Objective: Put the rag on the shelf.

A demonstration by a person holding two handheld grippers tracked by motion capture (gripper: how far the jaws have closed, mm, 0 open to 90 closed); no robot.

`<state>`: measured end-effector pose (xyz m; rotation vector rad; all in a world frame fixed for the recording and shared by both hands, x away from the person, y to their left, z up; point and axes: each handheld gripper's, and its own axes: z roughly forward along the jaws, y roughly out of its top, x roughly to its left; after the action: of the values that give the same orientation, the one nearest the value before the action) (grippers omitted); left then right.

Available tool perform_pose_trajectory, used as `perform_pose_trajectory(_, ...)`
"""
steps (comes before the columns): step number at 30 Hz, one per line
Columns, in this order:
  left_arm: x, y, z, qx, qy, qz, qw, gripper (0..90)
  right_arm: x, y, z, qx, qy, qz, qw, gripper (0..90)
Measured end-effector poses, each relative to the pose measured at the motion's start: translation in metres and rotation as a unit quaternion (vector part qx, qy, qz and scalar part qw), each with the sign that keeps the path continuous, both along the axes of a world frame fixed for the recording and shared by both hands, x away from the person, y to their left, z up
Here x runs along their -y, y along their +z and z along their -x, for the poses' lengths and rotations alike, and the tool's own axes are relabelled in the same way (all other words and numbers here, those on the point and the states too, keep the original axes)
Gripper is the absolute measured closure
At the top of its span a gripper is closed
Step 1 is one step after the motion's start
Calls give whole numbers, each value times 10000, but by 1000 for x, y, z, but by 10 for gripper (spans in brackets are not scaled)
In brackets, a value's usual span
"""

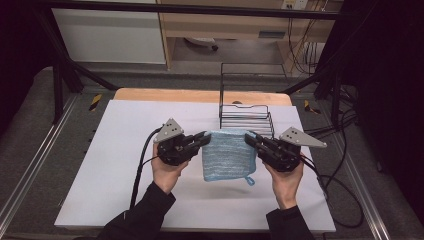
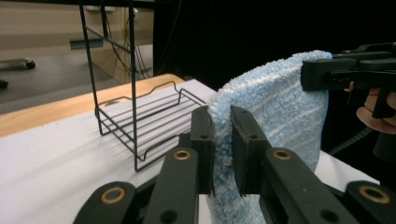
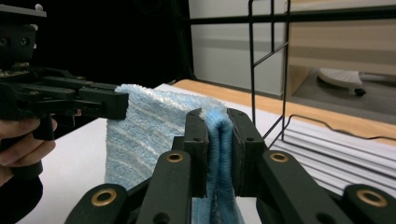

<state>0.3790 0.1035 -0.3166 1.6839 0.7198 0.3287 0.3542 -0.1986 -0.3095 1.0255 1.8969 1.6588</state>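
Observation:
A folded light blue towel [image 1: 229,155] hangs above the white mat, stretched between both grippers. My left gripper [image 1: 205,136] is shut on its upper left corner, and my right gripper [image 1: 247,137] is shut on its upper right corner. In the left gripper view the towel [image 2: 275,107] is pinched between my jaws [image 2: 222,140], with the other gripper [image 2: 345,70] clamping the far corner. In the right gripper view the towel [image 3: 149,126] edge sits squeezed between my jaws [image 3: 218,140], and the other gripper [image 3: 70,100] holds the opposite corner. A small loop [image 1: 250,180] dangles at the towel's lower right.
A black wire rack [image 1: 246,107] stands just behind the towel on the white mat [image 1: 125,165]. The mat covers a wooden table [image 1: 150,95]. Cables [image 1: 340,185] trail off to the right. Metal frame bars [image 1: 60,75] run along both sides.

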Motion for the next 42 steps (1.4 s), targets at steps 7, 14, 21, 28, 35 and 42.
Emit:
perform_pose_trajectory(7, 9, 15, -2, 237, 79, 125, 9996, 801, 4, 13, 2, 208, -137, -23, 9997, 796)
perform_pose_trajectory(14, 14, 28, -8, 352, 104, 294, 9989, 801, 7, 29, 2, 426, -276, -29, 9987, 796)
perform_pose_trajectory(21, 19, 41, -16, 432, 145, 412, 9981, 801, 8, 42, -3, 597, -410, -40, 9974, 796)
perform_pose_trajectory(28, 24, 54, -24, 586, 177, 482, 9970, 802, 10, 55, -8, 741, -530, -56, 9958, 796)
perform_pose_trajectory(35, 28, 71, -32, 696, 221, 632, 9953, 802, 11, 72, -14, 943, -663, -29, 9933, 796)
perform_pose_trajectory(42, 33, 88, -39, 834, 245, 740, 9935, 802, 12, 91, -20, 1141, -802, -1, 9902, 796)
